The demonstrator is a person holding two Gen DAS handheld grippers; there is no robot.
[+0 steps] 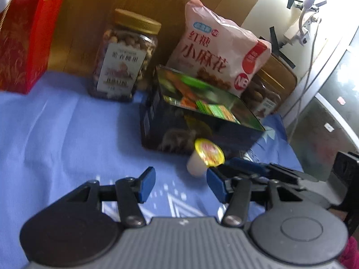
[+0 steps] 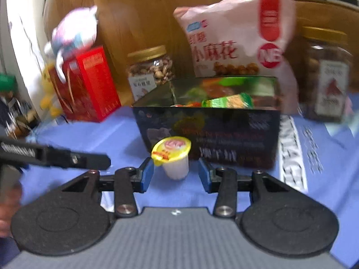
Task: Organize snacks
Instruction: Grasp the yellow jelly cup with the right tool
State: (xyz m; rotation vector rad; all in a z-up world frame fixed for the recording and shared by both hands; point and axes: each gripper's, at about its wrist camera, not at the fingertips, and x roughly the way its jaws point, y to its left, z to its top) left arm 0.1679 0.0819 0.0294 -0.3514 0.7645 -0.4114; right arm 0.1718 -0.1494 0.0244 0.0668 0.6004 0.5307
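Blue pads tipped both hand-held grippers. The right hand-held gripper (image 2: 176, 173) stood partly open with a small jelly cup (image 2: 174, 159) between its pads; a gap showed on each side of the cup, so the pads were not pressing it. The cup was translucent white plastic, tapered, sealed with a glossy yellow foil lid, and it stood on the blue cloth (image 2: 89, 134) covering the bench. The left hand-held gripper (image 1: 180, 187) was also partly open and held nothing; in its view the same cup sat beyond its right pad, with the right gripper's black fingers reaching in from the right.

Directly behind the cup stood a dark rectangular snack box (image 2: 208, 132), open-topped, with shiny inner walls and green and orange packets inside. Its front wall stood close behind the cup. Behind the box leaned a soft pink bag (image 2: 235, 35) with red characters. A clear plastic jar of nuts (image 2: 150, 71) with a ribbed gold lid stood to the left of the box, and a second nut jar (image 2: 325, 74) to its right. Farther left was a red carton (image 2: 89, 85) with a plush toy (image 2: 74, 35) on top. A wooden panel (image 2: 139, 11) backed everything.
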